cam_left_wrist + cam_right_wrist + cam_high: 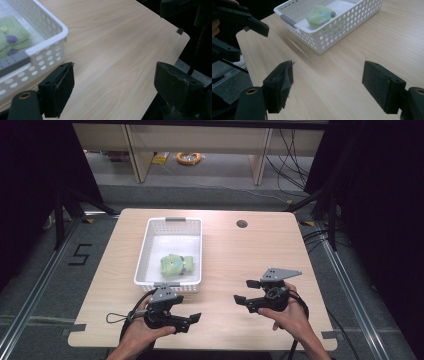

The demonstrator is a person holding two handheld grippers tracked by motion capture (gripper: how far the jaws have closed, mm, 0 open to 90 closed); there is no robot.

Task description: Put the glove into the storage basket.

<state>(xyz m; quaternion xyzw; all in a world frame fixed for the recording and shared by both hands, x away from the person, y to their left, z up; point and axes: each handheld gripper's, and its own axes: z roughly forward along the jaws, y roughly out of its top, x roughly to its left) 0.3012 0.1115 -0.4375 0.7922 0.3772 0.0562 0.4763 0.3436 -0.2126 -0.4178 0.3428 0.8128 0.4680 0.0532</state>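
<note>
A white perforated basket (142, 252) stands on the left half of the wooden table (240, 255). A green plush cloth with purple and blue dots (176, 265) lies in its near end. My left gripper (190, 321) is held open just in front of the basket, jaws pointing right. My right gripper (245, 291) is open over the near right of the table, jaws pointing left. In the left gripper view, the open jaws (116, 85) frame bare wood beside the basket's corner (47, 42). The right gripper view has its jaws (328, 85) wide, with the basket (332, 27) and cloth (319, 15) beyond.
A round cable hole (242, 224) sits at the table's far right. Desk legs, cables and a yellow coil (188, 157) are on the floor behind. The table's near edge lies close under both hands. The left gripper (237, 30) shows at the left of the right gripper view.
</note>
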